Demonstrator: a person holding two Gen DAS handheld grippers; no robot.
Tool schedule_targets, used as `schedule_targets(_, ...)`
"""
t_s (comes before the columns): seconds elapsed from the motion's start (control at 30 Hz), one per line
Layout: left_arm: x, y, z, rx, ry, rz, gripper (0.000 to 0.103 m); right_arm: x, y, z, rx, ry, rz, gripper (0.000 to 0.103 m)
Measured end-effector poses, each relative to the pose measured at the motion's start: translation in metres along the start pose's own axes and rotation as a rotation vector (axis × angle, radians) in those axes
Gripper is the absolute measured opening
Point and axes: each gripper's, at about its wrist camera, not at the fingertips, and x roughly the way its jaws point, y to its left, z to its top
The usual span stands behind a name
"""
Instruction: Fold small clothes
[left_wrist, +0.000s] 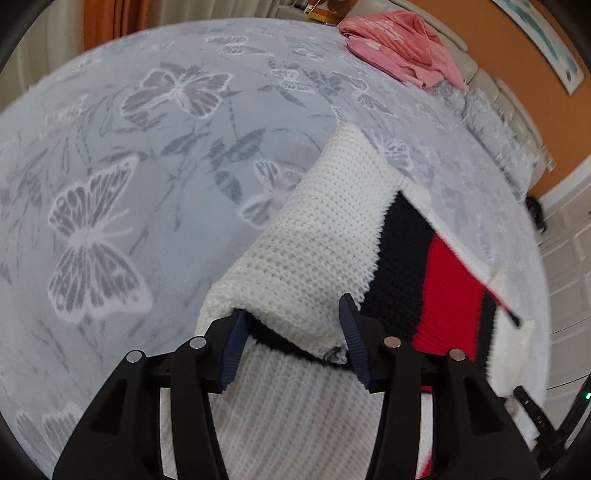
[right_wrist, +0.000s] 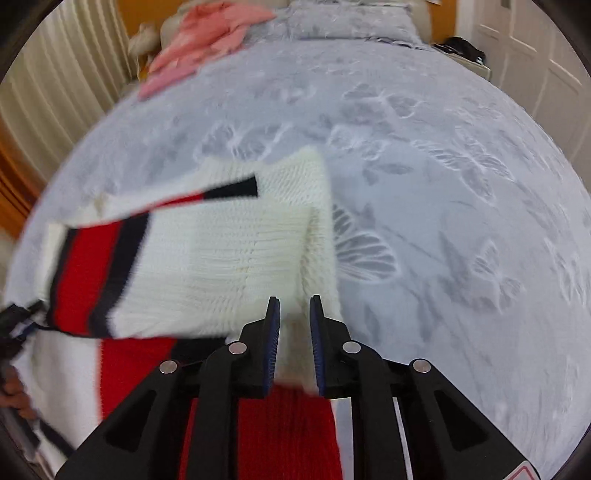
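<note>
A small cream knit sweater (left_wrist: 314, 236) with navy and red stripes lies on the grey butterfly blanket (left_wrist: 147, 166). In the left wrist view my left gripper (left_wrist: 291, 325) is open, its jaws wide apart around a folded cream sleeve edge. In the right wrist view the sweater (right_wrist: 221, 258) is lifted and folded over its own red part. My right gripper (right_wrist: 293, 317) has its jaws close together with cream knit between them at the sweater's right edge.
A pink garment (left_wrist: 399, 44) lies crumpled at the far end of the bed by the headboard; it also shows in the right wrist view (right_wrist: 207, 33). An orange wall, white doors and curtains surround the bed.
</note>
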Motion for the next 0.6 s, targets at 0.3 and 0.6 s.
schedule_targets(0.3, -0.088, 0.078, -0.062, 0.007, 0.086, -0.062, 0.066, -0.107, -0.052, -0.136, 0.076, 0.072, 0.045, 0.049)
schedule_targets(0.6, -0.122, 0.109, -0.145, 0.096, 0.244, -0.020, 0.083, -0.129, -0.047, -0.220, 0.151, 0.215, 0.125, 0.068)
